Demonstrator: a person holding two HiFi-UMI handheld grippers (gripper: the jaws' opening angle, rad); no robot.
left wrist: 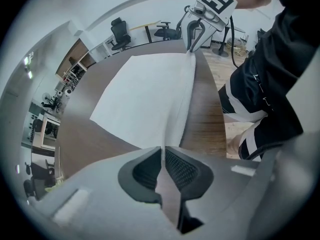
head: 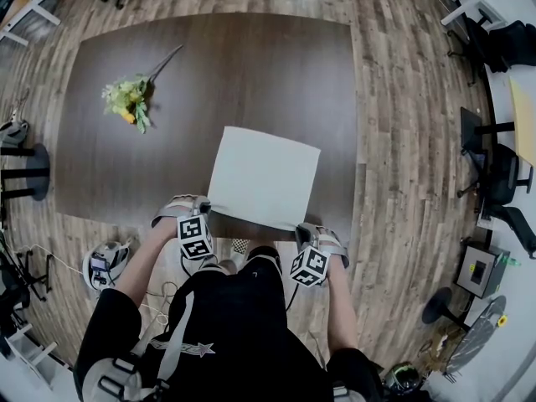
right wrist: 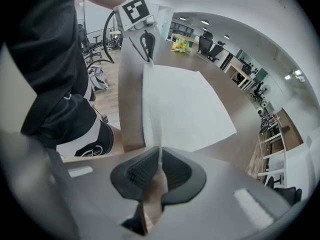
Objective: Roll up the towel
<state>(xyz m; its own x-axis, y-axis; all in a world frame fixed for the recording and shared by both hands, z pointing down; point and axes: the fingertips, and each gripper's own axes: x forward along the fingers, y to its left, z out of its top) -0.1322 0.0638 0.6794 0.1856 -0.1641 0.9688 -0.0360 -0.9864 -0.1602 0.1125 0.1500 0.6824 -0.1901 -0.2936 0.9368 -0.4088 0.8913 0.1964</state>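
A white towel (head: 264, 177) lies flat on the dark brown table (head: 209, 65), and its near edge reaches the table's front edge. My left gripper (head: 207, 212) is shut on the towel's near left corner. My right gripper (head: 301, 228) is shut on the near right corner. In the left gripper view the towel (left wrist: 145, 91) runs thin between the closed black pads (left wrist: 180, 169), with the right gripper (left wrist: 193, 48) pinching the far end of the same lifted edge. The right gripper view mirrors this: the towel (right wrist: 185, 101) sits in the pads (right wrist: 135, 171), and the left gripper (right wrist: 148, 55) holds the other corner.
A bunch of yellow and green flowers (head: 130, 99) lies on the table's far left. The person in a black shirt (head: 226, 333) stands against the table's front edge. Office chairs (head: 502, 182) and a desk stand at the right, and cables and gear (head: 105, 265) lie on the wooden floor.
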